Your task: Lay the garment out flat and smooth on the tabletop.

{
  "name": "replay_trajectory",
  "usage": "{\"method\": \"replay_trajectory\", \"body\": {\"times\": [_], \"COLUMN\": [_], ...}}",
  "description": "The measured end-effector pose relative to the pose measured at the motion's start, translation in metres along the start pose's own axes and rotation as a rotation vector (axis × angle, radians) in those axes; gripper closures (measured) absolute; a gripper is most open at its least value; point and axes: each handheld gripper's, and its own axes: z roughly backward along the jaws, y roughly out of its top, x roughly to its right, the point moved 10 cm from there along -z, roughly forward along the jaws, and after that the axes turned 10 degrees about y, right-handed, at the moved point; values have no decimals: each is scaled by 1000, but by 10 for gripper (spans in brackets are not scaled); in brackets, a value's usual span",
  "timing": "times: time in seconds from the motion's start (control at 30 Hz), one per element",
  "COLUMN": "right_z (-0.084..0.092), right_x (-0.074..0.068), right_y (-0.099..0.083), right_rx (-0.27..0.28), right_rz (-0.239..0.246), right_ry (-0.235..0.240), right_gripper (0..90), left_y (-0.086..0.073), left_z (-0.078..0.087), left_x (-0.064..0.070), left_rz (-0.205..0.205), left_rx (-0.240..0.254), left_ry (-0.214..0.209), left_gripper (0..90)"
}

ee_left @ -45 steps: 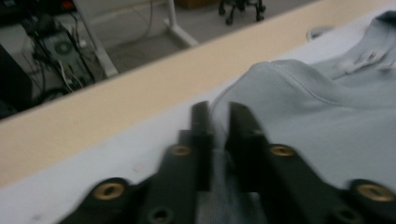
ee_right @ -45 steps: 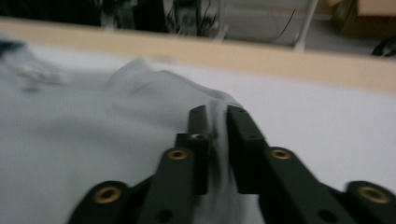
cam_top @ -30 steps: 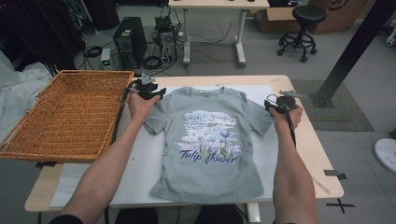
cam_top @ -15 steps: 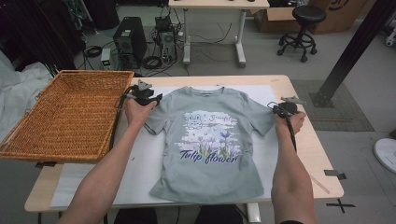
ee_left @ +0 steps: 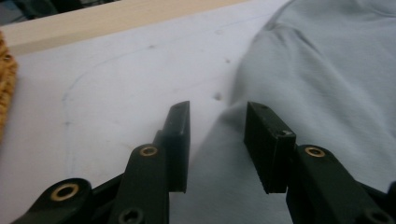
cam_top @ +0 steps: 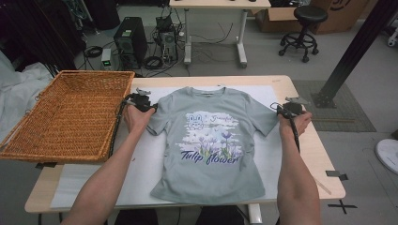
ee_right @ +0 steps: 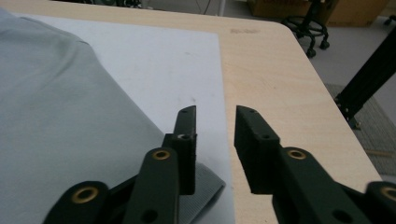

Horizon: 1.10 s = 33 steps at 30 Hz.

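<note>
A: High view. A grey T-shirt (cam_top: 211, 140) with a tulip print is seen laid flat, front up, on the white mat (cam_top: 141, 159) of the table (cam_top: 305, 154). The left gripper (cam_top: 146, 107) is held at the shirt's left sleeve, the right gripper (cam_top: 278, 108) at the right sleeve. A wicker basket (cam_top: 70, 115) is noted on the table's left end, apart from the shirt.

B: Jaw state from above?

A: It cannot be told there; the jaws are too small.

B: Left gripper view?

A: The left gripper (ee_left: 217, 135) is seen with jaws apart, having just been closing. The sleeve edge of the T-shirt (ee_left: 327, 84) lies between them; no pad is seen pressed on the cloth. The mat (ee_left: 116, 93) lies under the left jaw.

B: Right gripper view?

A: The right gripper (ee_right: 215, 140) is seen with a gap between the jaws, which have just been opening. The sleeve hem of the T-shirt (ee_right: 60, 121) lies under and beside the left jaw; nothing is pinched. Bare table (ee_right: 280, 74) lies beyond.
</note>
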Motion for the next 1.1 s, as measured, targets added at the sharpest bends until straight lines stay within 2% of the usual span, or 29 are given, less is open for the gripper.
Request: {"method": "replay_trajectory", "body": {"times": [0.03, 0.07, 0.1, 0.17, 0.2, 0.23, 0.3, 0.33, 0.37, 0.43, 0.5, 0.57, 0.6, 0.63, 0.67, 0.7, 0.73, 0.77, 0.83, 0.87, 0.9, 0.93, 0.97, 1.0, 1.03, 1.07, 1.1], "right_z": [-1, -1, -2, -2, -2, -2, -2, -2, -2, -1, 1, 4, 6, 8, 10, 13, 16, 19, 24, 27, 31, 34, 37, 40, 44, 47, 50], "right_x": [-4, -9, -14, -25, -30, -34, -39, -41, -42, -44, -44, -43, -43, -42, -42, -43, -46, -50, -62, -69, -74, -79, -84, -90, -96, -101, -105], "right_y": [2, 5, 7, 9, 9, 9, 7, 6, 6, 4, 4, 2, 1, 1, 0, 1, 2, 3, 5, 6, 7, 7, 8, 8, 8, 8, 7], "right_rx": [14, 28, 29, 37, 43, 41, 37, 34, 33, 35, 38, 41, 45, 50, 58, 77, 103, 128, 147, 158, 167, 179, 193, 205, 208, 212, 213], "right_rz": [1, 3, 21, 40, 47, 63, 64, 69, 72, 72, 77, 79, 69, 61, 53, 42, 26, 11, 13, 4, -9, -27, -46, -53, -52, -42, -32], "right_ry": [20, 46, 60, 96, 113, 119, 129, 135, 136, 138, 137, 133, 134, 135, 136, 143, 163, 194, 256, 289, 310, 323, 339, 369, 404, 428, 449], "right_gripper": [670, 649, 631, 604, 594, 587, 569, 569, 569, 570, 571, 570, 568, 562, 556, 540, 501, 453, 295, 221, 140, 72, 20, 17, 13, 1, 1], "left_y": [4, 5, 2, -11, -12, -13, -13, -13, -13, -12, -11, -11, -10, -8, -4, 1, 8, 14, 23, 27, 28, 28, 29, 29, 29, 28, 27], "left_z": [3, 6, 6, 4, 4, 5, 7, 8, 7, 5, 2, 2, 1, 2, 4, 9, 15, 21, 34, 40, 46, 52, 58, 62, 64, 66, 68], "left_x": [0, 2, 4, 6, 8, 9, 14, 12, 11, 3, -1, -1, -2, -3, -1, 3, 8, 14, 25, 30, 35, 40, 44, 48, 49, 48, 49], "left_rz": [19, 28, 8, -40, -16, -4, -39, -67, -71, -82, -81, -105, -118, -98, -68, -37, -30, -43, -45, -15, 23, 44, 58, 68, 73, 72, 76], "left_rx": [36, 45, 27, -37, -14, -3, 12, 7, 1, 2, 8, 15, 25, 38, 52, 91, 135, 180, 234, 246, 232, 237, 248, 248, 242, 222, 202], "left_ry": [6, 0, 1, 19, 5, -10, -51, -36, -23, 31, 59, 86, 100, 109, 93, 55, 16, -21, -97, -146, -209, -286, -345, -382, -382, -358, -355], "left_gripper": [587, 566, 562, 529, 531, 579, 716, 833, 874, 881, 881, 864, 815, 708, 566, 561, 525, 482, 365, 315, 258, 239, 156, 136, 144, 130, 109]}}
